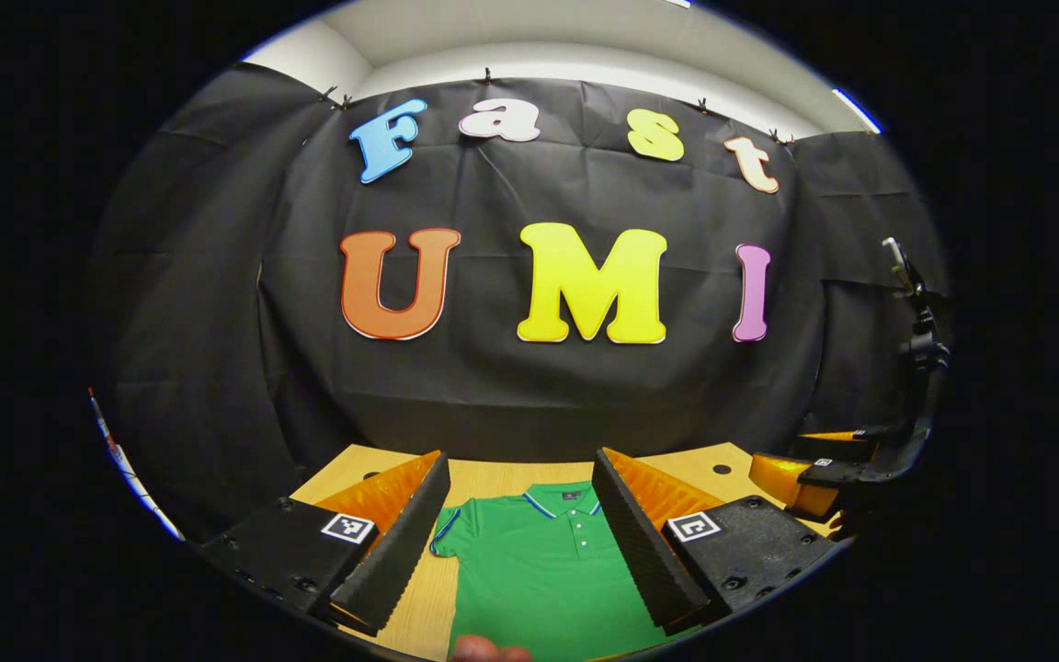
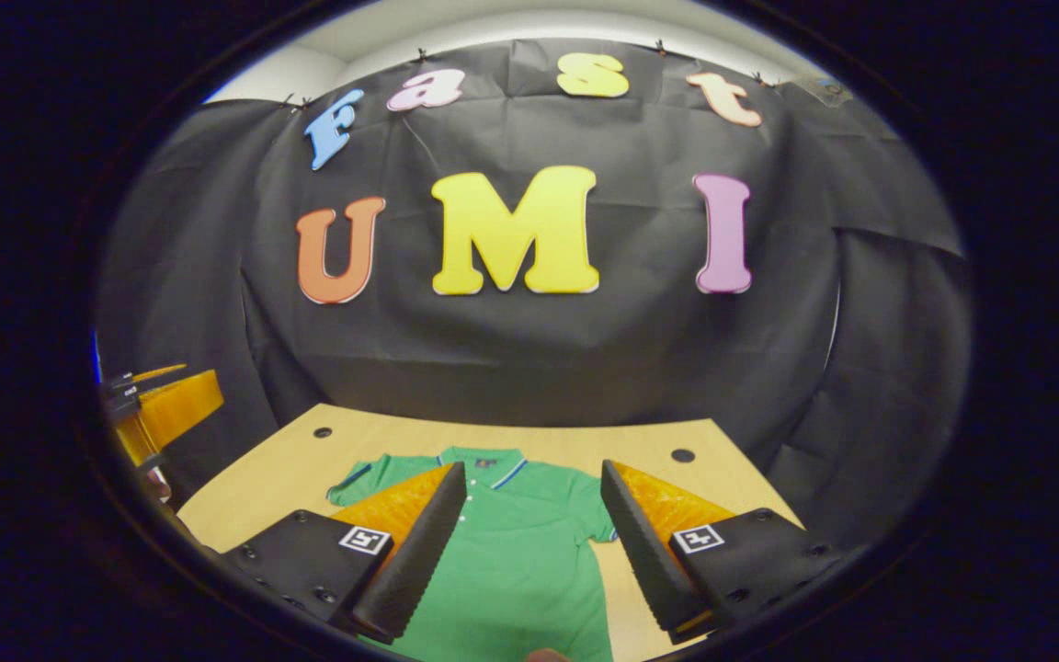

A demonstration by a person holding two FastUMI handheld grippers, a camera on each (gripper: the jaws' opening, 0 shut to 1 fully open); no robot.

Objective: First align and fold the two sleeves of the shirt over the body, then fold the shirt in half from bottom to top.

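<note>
The shirt (image 2: 516, 552) lies flat, collar toward the wall, at lower centre of both views, sleeves still spread, so no fold looks begun. Both grippers hover above it, left (image 1: 520, 524) and right (image 2: 534, 538), fingers spread and empty. Bare table (image 2: 290, 469) flanks both sleeves.

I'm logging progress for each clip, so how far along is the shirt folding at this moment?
Nothing looks folded yet. The green polo shirt lies flat on the wooden table, collar toward the booth wall, with both short sleeves spread out to the sides. In hand: nothing; the left gripper and right gripper both hover open above the shirt without touching it. Left to do: fold both sleeves over the body, then fold bottom to top.
</note>
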